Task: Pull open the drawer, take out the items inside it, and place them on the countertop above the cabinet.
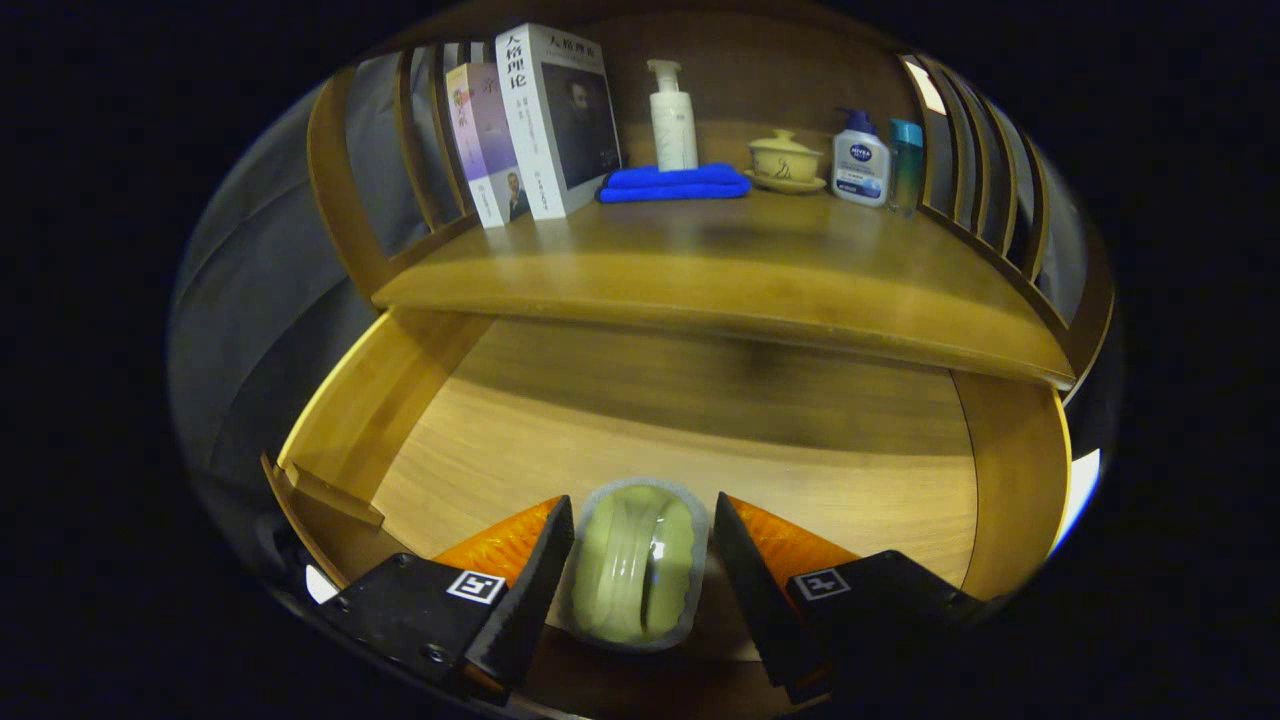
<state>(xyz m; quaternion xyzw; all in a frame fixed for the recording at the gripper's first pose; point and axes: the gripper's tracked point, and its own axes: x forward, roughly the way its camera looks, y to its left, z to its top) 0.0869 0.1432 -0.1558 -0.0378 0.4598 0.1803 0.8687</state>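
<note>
Gripper view: open drawer (700, 440), green tape roll (635, 565).
Gripper (640, 560) half open, fingers flanking the roll, contact unclear.

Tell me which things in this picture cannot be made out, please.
- Pale green oval container with a grey rim, gripper view: its near end is cut off between the gripper fingers; whether both fingers touch it is unclear.
- Open wooden drawer: its back part is hidden under the wooden countertop.
- Teal bottle: partly hidden by the white bottle with a blue cap.
</note>
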